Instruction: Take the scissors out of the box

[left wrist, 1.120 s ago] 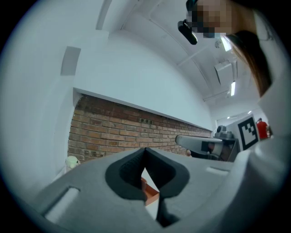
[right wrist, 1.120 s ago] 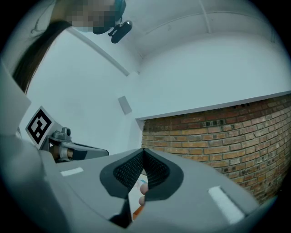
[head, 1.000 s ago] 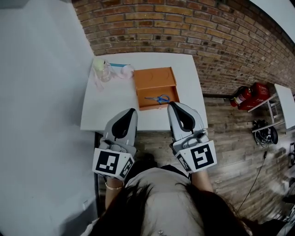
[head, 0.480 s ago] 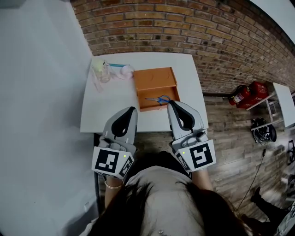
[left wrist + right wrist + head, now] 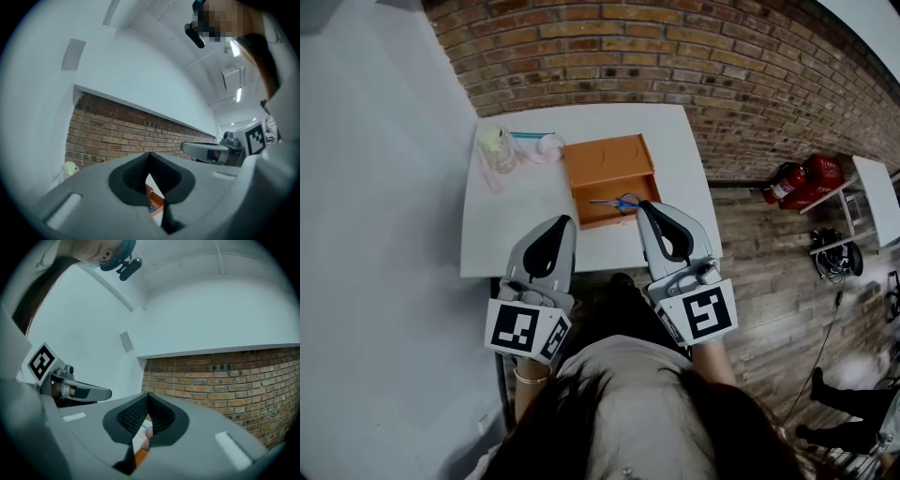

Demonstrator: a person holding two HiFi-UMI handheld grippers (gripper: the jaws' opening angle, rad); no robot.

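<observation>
Here, the far-left corner of the white tabletop (image 5: 516, 220), at about 11 o'clock, carries a small clear jar (image 5: 494, 148) with something pale yellow in it. Just beside the jar, toward 3 o'clock, lie a thin blue item (image 5: 530, 135) and a pale pink object (image 5: 549, 146); both are too small to identify.

The left gripper (image 5: 565, 222) is held over the tabletop's near edge, at about 7 o'clock from the box, and points toward 12 o'clock and the brick wall (image 5: 694, 56). In the left gripper view its jaws are closed tip to tip with nothing between them (image 5: 150, 155), and a sliver of the orange box shows through the gap behind the tips.

The orange box (image 5: 605, 161) sits open near the middle of the tabletop, slightly toward 1 o'clock. The scissors (image 5: 619, 202) lie flat in its near section, on the 6 o'clock side. Their blue handles point toward 3 o'clock and their blades toward 9 o'clock. Neither gripper touches them.

The right gripper (image 5: 645, 207) also points toward 12 o'clock. From above, its tip lines up with the box's near right corner, at about 4 o'clock from the scissors. In the right gripper view its jaws are pressed together and hold nothing (image 5: 149, 397).

Well apart from the tabletop, at 3 o'clock, red fire extinguishers (image 5: 802, 183) stand on the wooden floor (image 5: 759, 281).
</observation>
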